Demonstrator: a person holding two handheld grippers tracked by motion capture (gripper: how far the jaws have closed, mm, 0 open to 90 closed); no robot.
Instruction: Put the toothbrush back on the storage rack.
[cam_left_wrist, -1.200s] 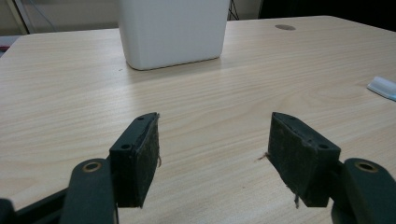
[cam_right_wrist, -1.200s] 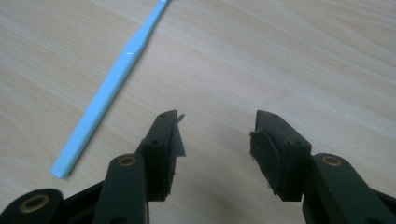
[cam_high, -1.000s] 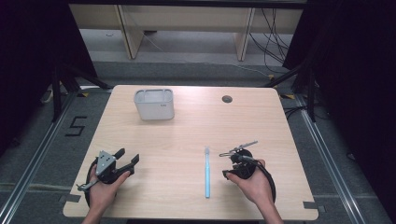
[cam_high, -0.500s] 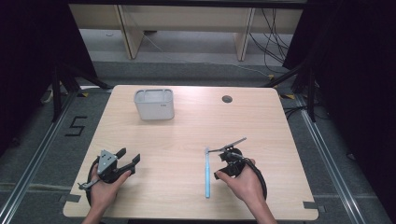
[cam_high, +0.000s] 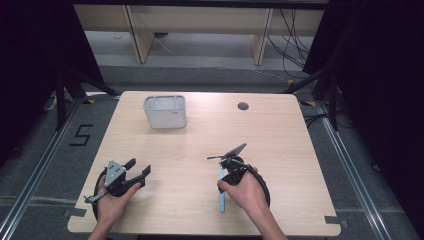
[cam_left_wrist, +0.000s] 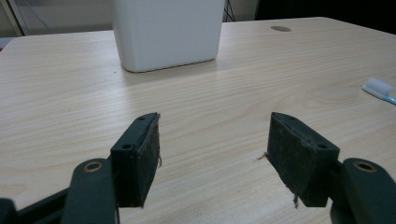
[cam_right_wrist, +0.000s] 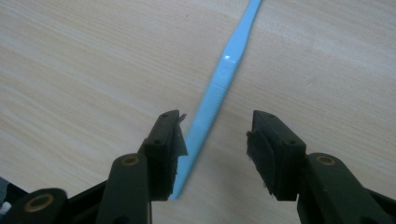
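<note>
As the right claw hangs low over the light-blue toothbrush, its jaws have just been closing and now stand apart astride the handle, pads not yet pressing. That toothbrush lies flat on the wooden surface, well short of the white container at the far side. Looks like the pickup step: next it wants a touch lower, centred on the handle, then a squeeze. Over on the left, the left claw rests wide apart, holding nothing.
</note>
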